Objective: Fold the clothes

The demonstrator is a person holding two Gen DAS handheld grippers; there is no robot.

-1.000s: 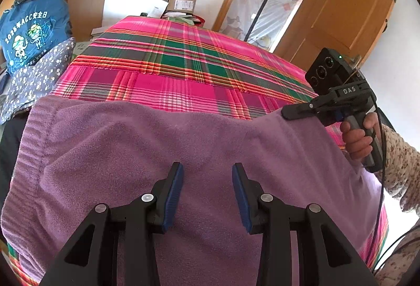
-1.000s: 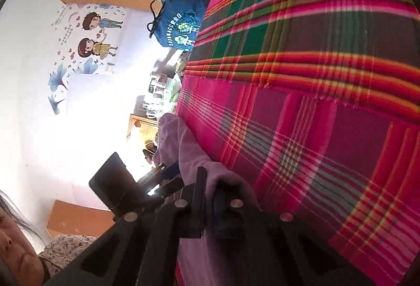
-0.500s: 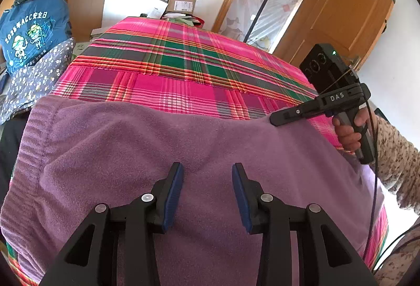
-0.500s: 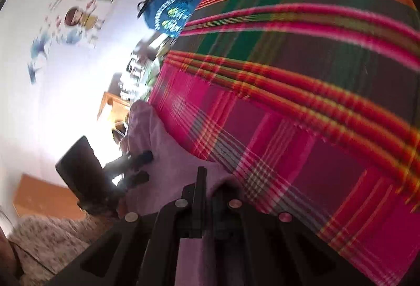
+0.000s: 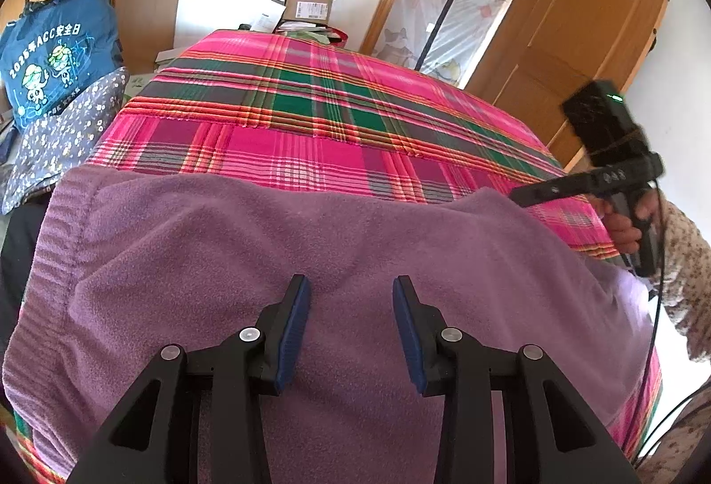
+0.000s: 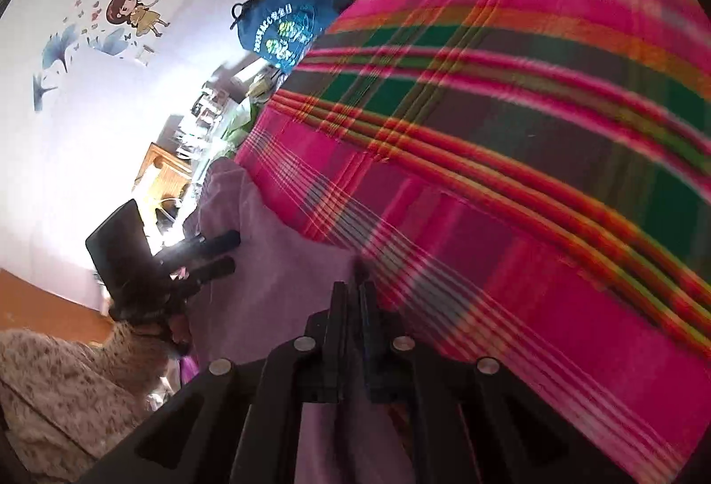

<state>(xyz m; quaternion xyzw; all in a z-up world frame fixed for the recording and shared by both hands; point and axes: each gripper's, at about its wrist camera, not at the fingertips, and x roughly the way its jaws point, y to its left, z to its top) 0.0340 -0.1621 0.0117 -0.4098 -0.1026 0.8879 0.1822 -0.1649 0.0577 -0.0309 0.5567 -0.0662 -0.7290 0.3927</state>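
**Item 1, left gripper** [image 5: 351, 284]: jaws apart, nothing between the pads. It hovers over the near part of the cloth. Keep it steady as your anchor.

**Item 2, purple fleece garment** [image 5: 311, 244]: spread flat directly under and ahead of your left tool. Its ribbed hem runs off to that tool's left.

**Item 3, right gripper** [image 6: 351, 284]: jaws all but closed. The garment's far right corner peaks at its tips and looks pinched, though blur leaves this unsure. Carry that corner low and level across towards the ribbed hem. Match the edges before you let go, or the fold will probably skew.

**Item 4, plaid bedspread** [image 5: 311, 119]: beyond the garment, bare. It gives you room to smooth.

**Item 5, blue bag** [image 5: 49, 62]: far left of the left tool, off the bed.

**Item 6, cardboard box** [image 5: 309, 4]: farthest ahead, past the bed's end.
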